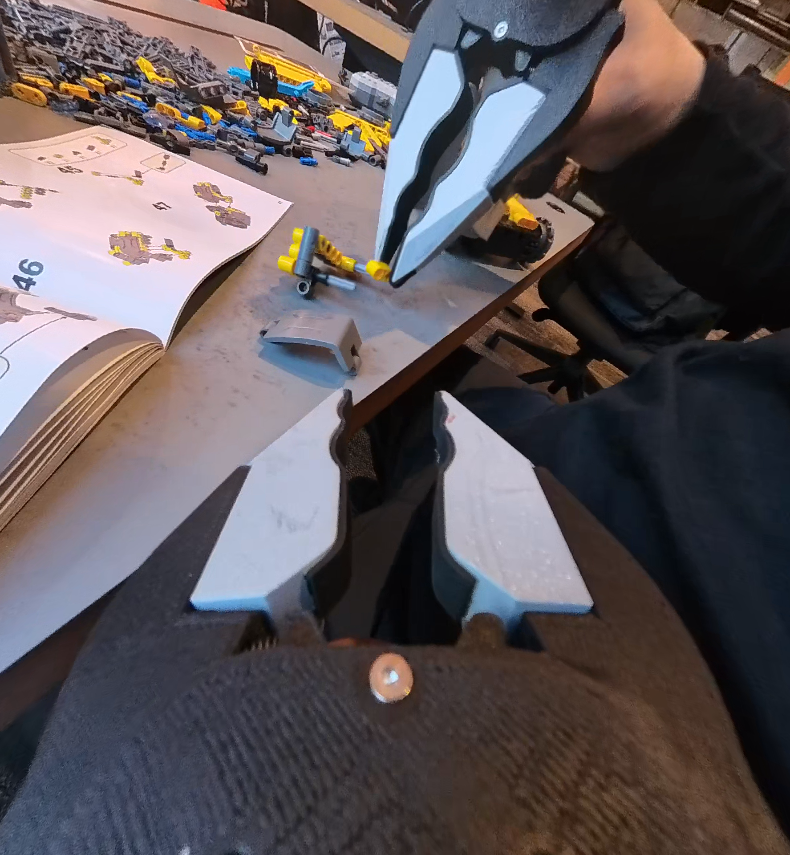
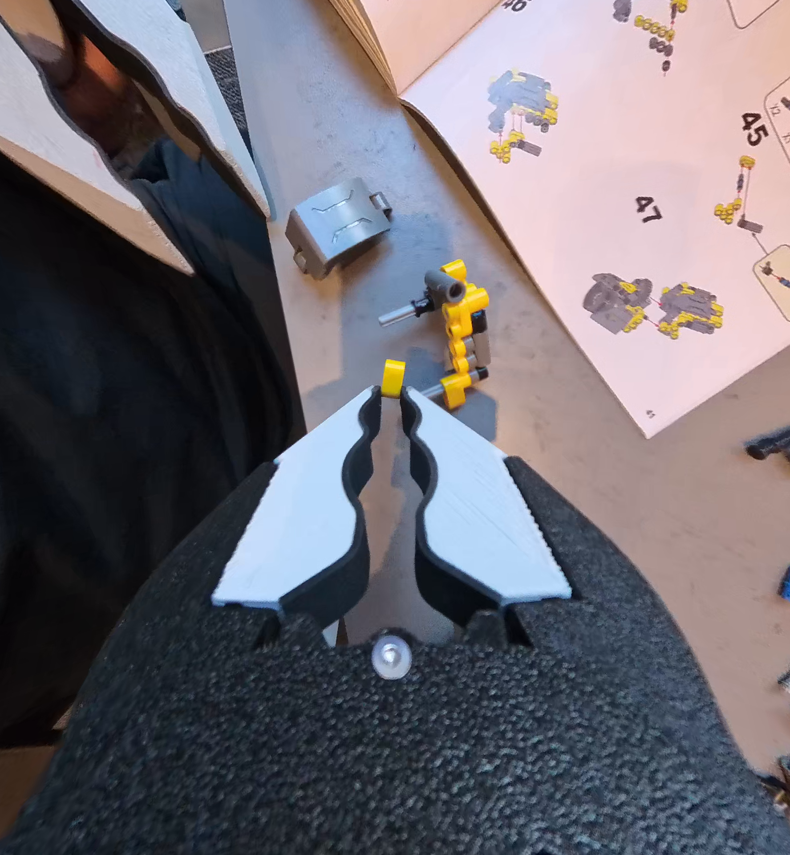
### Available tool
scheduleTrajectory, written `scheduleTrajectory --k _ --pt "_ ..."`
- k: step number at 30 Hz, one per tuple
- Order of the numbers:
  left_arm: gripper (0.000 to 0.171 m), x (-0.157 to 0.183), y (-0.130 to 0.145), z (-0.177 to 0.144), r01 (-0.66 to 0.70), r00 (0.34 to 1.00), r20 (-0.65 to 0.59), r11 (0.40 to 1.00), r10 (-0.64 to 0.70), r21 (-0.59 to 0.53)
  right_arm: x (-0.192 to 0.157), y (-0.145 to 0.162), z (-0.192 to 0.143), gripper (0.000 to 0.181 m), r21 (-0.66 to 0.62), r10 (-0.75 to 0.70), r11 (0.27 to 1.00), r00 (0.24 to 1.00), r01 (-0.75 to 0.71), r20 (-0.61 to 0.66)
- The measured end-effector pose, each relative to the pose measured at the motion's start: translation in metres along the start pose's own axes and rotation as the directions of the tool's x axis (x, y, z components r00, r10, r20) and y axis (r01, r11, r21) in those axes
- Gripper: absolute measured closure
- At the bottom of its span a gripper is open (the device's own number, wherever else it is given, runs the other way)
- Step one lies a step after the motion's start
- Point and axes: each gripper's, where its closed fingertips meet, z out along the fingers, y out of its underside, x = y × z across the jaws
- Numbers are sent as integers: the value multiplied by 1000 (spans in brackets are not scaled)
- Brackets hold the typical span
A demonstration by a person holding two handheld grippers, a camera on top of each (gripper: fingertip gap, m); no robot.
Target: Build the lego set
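We log the scene from nine o'clock round to three. At nine o'clock in the left wrist view lies an open instruction booklet point(image 1: 106, 240), its pages curling up off the grey table point(image 1: 161, 453). Toward eleven and twelve o'clock, along the far side of the table, a heap of loose building pieces point(image 1: 175, 102) spreads in grey, black, blue and yellow.

At centre, just past the booklet's corner, we note a small yellow-and-grey assembly point(image 1: 319, 259) lying on the table, and at its six o'clock a curved grey panel piece point(image 1: 314, 337), apart from it.

Our left gripper point(image 1: 390, 407) hangs at the near table edge, at six o'clock from the panel, jaws spread wide with nothing between them; dark clothing shows through the gap.

At one o'clock our right gripper point(image 1: 386, 273) comes down steeply, held in a hand point(image 1: 633, 92) with a dark sleeve. In the right wrist view the right gripper point(image 2: 390, 393) has its tips pinched onto a small yellow connector piece point(image 2: 393, 377). The piece sits at seven o'clock from the assembly point(image 2: 464, 324); whether it touches the assembly's grey axle we cannot quite tell, as the tips hide the joint.

Behind the right gripper, at two o'clock in the left wrist view, a black wheel with yellow parts point(image 1: 522, 231) is partly hidden.
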Motion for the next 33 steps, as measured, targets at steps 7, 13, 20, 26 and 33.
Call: scheduleTrajectory --k 7,13,20,26,33 --pt "138 3 -1 -3 8 1000 -8 1000 -8 3 -1 1 13 174 -45 -9 999 999 8 -34" --pt "138 6 -2 -5 21 999 -26 1000 -21 7 -6 2 3 174 -23 30 999 999 -30 -31" --pt "138 11 1 -2 34 998 -49 999 -34 -7 -2 11 12 174 -49 42 998 997 -45 -64" --pt "139 10 1 -3 26 999 -37 1000 -27 -5 -10 -1 18 173 -16 12 1000 999 -13 -42" --pt "139 12 1 -3 14 999 -32 1000 -14 -12 -6 -3 19 171 -12 10 1000 997 -11 -72"
